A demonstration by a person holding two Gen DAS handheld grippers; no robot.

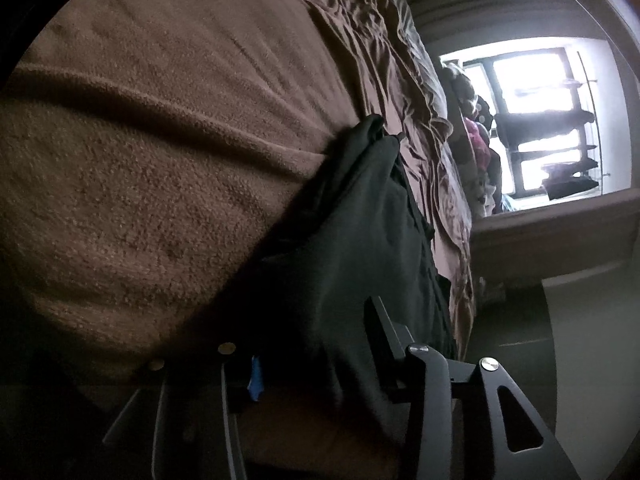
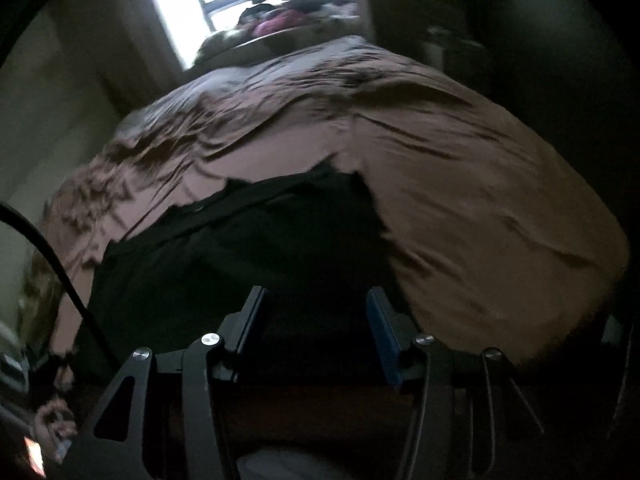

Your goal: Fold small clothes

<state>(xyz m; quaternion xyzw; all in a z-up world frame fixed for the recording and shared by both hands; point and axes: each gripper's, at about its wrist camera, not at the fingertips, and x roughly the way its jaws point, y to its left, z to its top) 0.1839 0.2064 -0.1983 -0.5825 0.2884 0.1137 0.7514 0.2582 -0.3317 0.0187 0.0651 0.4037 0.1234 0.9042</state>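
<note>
- dark green garment is lying on the bed, on top of the brown fleece blanket. in the left wrist view it's bunched into a long rumpled heap that runs away from the camera
- left tool: jaws are parted, with the dark cloth lying in the gap. can't see either pad pressing on it, so it looks let go rather than pinched. the near finger with the blue pad is mostly in shadow
- right tool: jaws stand about halfway apart, both blue-edged fingers clear to see, nothing clamped between them. the garment sits just past the fingertips and spreads out flat and wide from there
- that right wrist view is pretty smeared, so fine detail on the cloth edge is a no-go
- wrinkled brownish-pink sheet covers the rest of the bed beyond the garment
- bright window at the far end, with a pile of stuff incl. something pink in front of it
- black cable loops in on the left of the right wrist view
</note>
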